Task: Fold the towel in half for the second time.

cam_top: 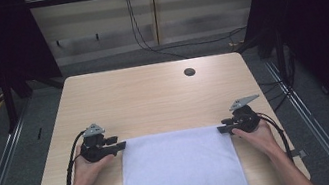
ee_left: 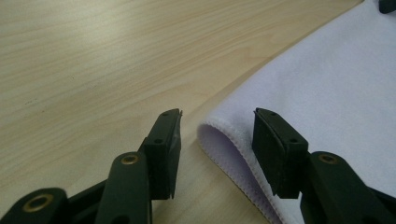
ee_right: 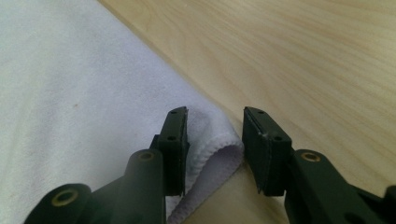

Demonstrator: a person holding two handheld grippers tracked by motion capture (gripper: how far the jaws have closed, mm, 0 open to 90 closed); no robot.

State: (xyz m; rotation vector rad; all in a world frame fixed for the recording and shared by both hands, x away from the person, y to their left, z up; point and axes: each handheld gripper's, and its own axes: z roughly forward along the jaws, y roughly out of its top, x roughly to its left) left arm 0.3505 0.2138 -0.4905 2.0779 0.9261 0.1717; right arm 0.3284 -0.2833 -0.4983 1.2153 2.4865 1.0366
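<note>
Your high view looks forward and down from above your side of the desk (cam_top: 152, 94), taking in the whole top, with your forearms entering at the bottom of the frame and dark floor beyond the far edge at the top. It sits well back.

Your left gripper view rides low and very close over the desk, looking along its own jaws, spread at the bottom of the frame, at a corner of the white cloth (ee_left: 336, 84).

Your right gripper view is just as near, its jaws likewise spread around the cloth's other far corner. All three views share that cloth and the wood beside it.
</note>
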